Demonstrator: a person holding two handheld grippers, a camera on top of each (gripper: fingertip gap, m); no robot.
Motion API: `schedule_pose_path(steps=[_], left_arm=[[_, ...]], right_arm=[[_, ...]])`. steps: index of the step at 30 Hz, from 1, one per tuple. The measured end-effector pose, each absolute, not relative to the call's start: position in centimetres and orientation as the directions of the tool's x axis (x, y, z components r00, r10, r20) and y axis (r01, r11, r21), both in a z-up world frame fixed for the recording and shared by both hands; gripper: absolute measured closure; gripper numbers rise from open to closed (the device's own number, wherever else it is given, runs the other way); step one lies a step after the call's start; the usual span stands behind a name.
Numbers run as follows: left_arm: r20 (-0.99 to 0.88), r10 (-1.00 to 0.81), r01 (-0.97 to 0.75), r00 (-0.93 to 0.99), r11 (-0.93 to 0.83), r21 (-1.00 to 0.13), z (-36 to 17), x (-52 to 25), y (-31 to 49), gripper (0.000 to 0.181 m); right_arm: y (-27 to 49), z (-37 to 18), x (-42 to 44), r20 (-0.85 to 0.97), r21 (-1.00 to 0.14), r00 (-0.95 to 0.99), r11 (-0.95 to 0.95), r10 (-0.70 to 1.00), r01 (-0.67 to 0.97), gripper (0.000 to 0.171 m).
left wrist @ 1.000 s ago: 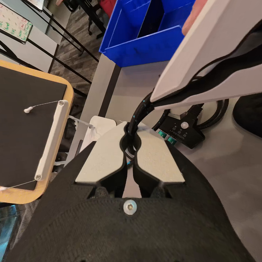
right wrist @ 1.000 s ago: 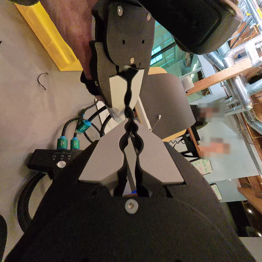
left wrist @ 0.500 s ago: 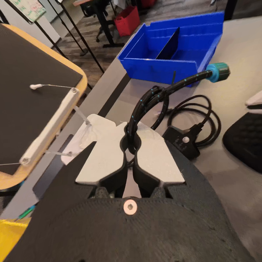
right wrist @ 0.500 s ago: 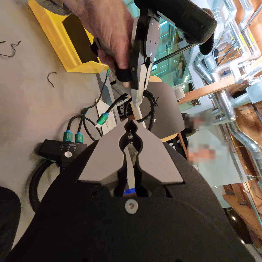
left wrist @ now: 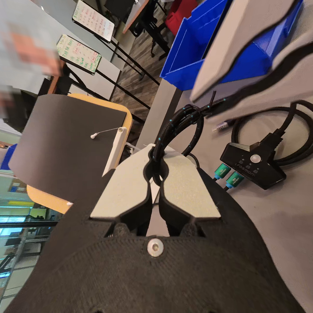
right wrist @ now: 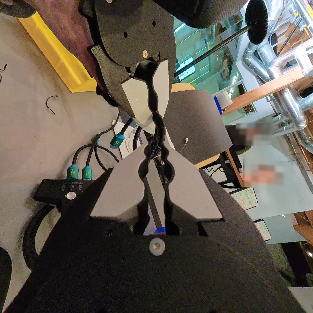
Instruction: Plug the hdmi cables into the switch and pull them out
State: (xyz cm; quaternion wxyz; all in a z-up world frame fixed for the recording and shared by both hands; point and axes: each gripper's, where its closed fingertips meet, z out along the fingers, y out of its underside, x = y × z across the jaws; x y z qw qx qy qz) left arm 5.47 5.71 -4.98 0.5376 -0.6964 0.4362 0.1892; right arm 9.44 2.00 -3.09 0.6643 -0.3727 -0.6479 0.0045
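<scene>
Cable bundle (left wrist: pixel 176 128) is clamped by left gripper (left wrist: pixel 156 165) and right gripper (right wrist: pixel 156 153) | free plug (right wrist: pixel 116 140) points toward switch (right wrist: pixel 67 191) | two plugs are seated, axes toward desk edge.

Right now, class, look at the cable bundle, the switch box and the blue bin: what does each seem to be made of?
Cable bundle: woven fabric sheath, black with blue flecks; the braid texture shows.
Switch box: probably hard black plastic, smooth with bevelled glossy edges; its round button looks metallic.
Blue bin: moulded plastic, by its even colour and slight sheen.
</scene>
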Motion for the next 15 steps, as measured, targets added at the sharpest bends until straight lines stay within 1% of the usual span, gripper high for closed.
schedule_pose_path(steps=[1, 3, 5, 6, 8, 9, 11, 12, 13, 14, 15], left_arm=[[-0.741, -0.392, -0.814, 0.545, -0.036, -0.580, -4.8, 5.5, 5.7, 0.180], [-0.760, -0.368, -0.824, 0.536, -0.033, -0.566, -4.7, 5.3, 5.8, 0.179], [-0.744, -0.364, -0.807, 0.561, -0.040, -0.589, -4.5, 5.2, 5.8, 0.179], [-0.729, -0.358, -0.789, 0.583, -0.038, -0.613, -4.3, 5.2, 5.8, 0.179], [-0.702, -0.335, -0.751, 0.629, -0.026, -0.660, -3.7, 5.2, 5.9, 0.179], [-0.694, -0.316, -0.734, 0.647, -0.009, -0.680, -3.4, 5.3, 5.8, 0.179], [-0.690, -0.254, -0.707, 0.677, 0.033, -0.706, -2.5, 5.5, 5.7, 0.179], [-0.701, -0.207, -0.707, 0.682, 0.058, -0.705, -1.9, 5.5, 5.6, 0.179], [-0.715, -0.148, -0.711, 0.683, 0.093, -0.697, -1.1, 5.6, 5.4, 0.180], [-0.719, -0.099, -0.709, 0.688, 0.119, -0.695, -0.4, 5.7, 5.3, 0.179], [-0.724, -0.053, -0.713, 0.688, 0.136, -0.688, 0.1, 5.7, 5.3, 0.179]], right_arm=[[2.0, -3.1, 9.4, 0.858, -0.501, 0.160, 0.722, 0.489, 0.477, 0.170], [2.1, -3.2, 9.4, 0.862, -0.493, 0.164, 0.718, 0.480, 0.492, 0.171], [2.0, -3.1, 9.4, 0.867, -0.489, 0.184, 0.715, 0.464, 0.500, 0.171], [1.9, -3.0, 9.4, 0.856, -0.510, 0.212, 0.706, 0.471, 0.491, 0.171], [1.7, -2.5, 9.5, 0.790, -0.611, 0.288, 0.663, 0.541, 0.432, 0.171], [1.6, -2.1, 9.6, 0.720, -0.694, 0.333, 0.617, 0.609, 0.371, 0.171], [1.3, -1.2, 9.9, 0.448, -0.893, 0.389, 0.422, 0.805, 0.155, 0.171], [1.3, -0.8, 10.2, 0.258, -0.962, 0.379, 0.272, 0.889, 0.019, 0.171], [1.2, -0.2, 10.4, 0.014, -0.988, 0.308, 0.061, 0.951, -0.143, 0.171], [1.2, 0.2, 10.7, -0.237, -0.939, 0.183, -0.177, 0.954, -0.295, 0.171], [1.6, 0.3, 11.1, -0.432, -0.835, 0.049, -0.379, 0.900, -0.399, 0.171]])
